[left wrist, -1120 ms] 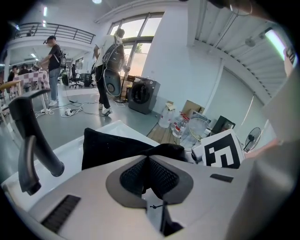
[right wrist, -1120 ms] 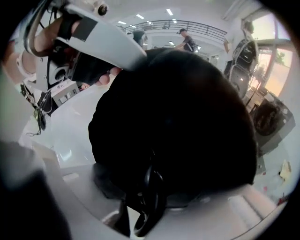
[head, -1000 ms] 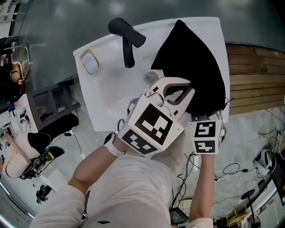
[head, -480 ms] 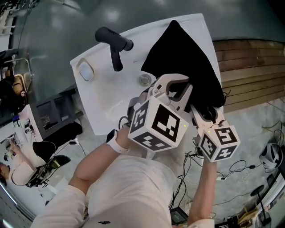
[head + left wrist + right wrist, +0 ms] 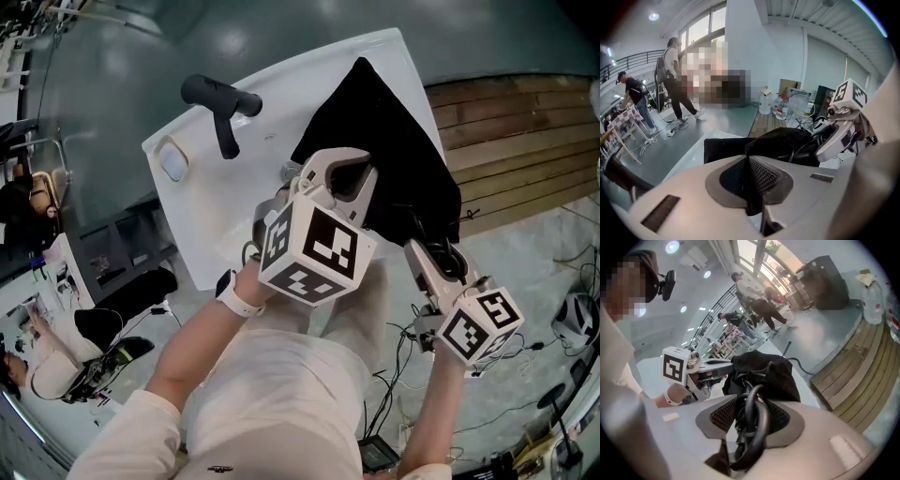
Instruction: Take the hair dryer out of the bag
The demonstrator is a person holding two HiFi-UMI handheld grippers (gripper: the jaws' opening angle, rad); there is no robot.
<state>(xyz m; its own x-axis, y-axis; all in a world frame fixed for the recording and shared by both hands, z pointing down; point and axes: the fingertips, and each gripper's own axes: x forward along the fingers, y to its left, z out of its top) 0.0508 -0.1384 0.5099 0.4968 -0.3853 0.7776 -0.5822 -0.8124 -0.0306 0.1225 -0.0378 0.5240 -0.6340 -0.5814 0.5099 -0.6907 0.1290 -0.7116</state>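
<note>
Limp black cloth bag (image 5: 384, 131) on the white surface (image 5: 281, 84), pinched in the closed left hand-held gripper (image 5: 749, 173); the right hand-held gripper (image 5: 750, 413) clamps a looped black cord (image 5: 757, 427).

Cream tee (image 5: 272, 403), white wristwatch (image 5: 231, 298), L hand-held gripper (image 5: 368, 176) white, b&w marker cube (image 5: 314, 253)

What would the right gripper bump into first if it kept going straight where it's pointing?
Probably the black bag, bunched just beyond the cable that the right gripper is clamping. Depth is hard to judge, but nothing else seems to lie between.
</note>
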